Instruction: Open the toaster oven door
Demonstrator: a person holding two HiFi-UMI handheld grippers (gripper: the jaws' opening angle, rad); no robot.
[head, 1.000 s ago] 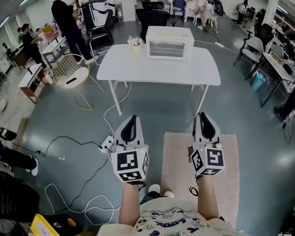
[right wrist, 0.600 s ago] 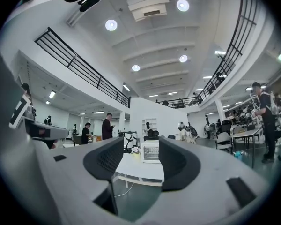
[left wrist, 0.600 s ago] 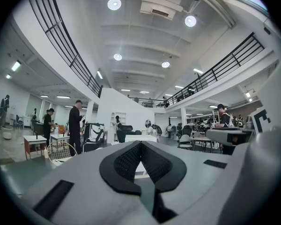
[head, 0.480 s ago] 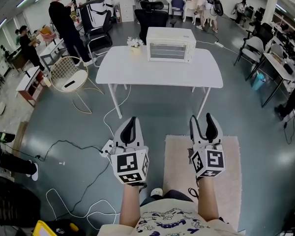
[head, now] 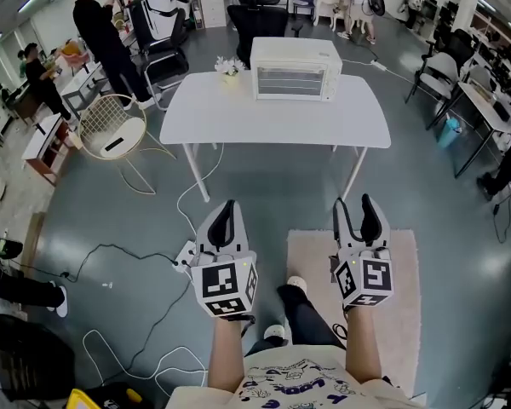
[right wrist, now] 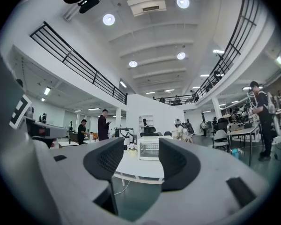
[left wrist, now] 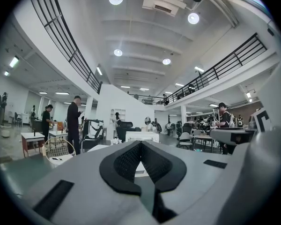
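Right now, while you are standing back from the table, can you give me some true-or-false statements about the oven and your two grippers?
1. The oven has its door shut. True.
2. The right gripper has its fingers pressed together. False: they stand apart, having just opened, with nothing between them.
3. The left gripper is holding the oven's handle. False: it is well short of the table, fingers together and empty.
4. A small pot of flowers stands on the table beside the oven. True.
5. The oven sits on the floor. False: it stands on the white table.
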